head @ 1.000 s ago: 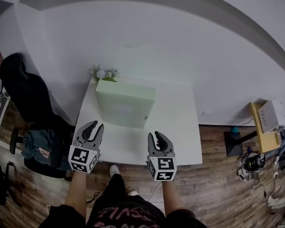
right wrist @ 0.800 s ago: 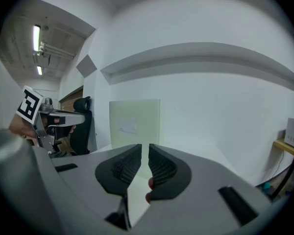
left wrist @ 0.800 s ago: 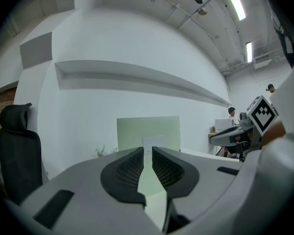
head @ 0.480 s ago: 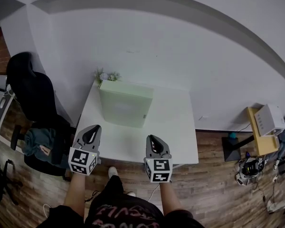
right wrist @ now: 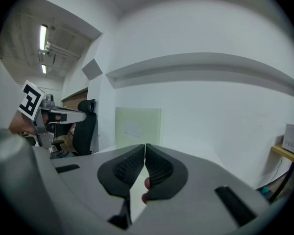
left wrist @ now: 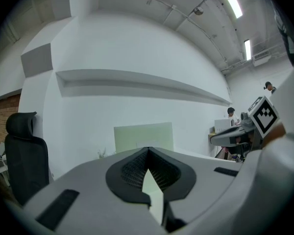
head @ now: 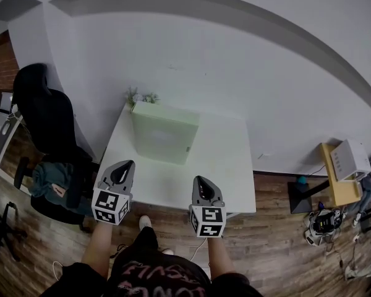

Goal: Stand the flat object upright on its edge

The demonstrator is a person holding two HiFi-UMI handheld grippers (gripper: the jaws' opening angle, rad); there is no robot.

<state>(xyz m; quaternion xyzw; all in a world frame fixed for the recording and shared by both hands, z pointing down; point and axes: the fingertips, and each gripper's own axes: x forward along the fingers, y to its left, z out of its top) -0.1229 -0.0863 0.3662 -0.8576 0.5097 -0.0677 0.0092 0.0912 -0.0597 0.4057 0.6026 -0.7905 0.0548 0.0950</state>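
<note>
At counter [head: 232,172] near edge: left claw [head: 125,167] and right claw [head: 199,181] both just clenched shut, empty. Green flat box [head: 164,135] stands upright at far end, well apart. Looks light, stiff, smooth and probably tippy. Pinch the side edges.

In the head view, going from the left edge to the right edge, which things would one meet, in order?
black office chair → left hand-held gripper → pale green flat box → right hand-held gripper → white box
</note>
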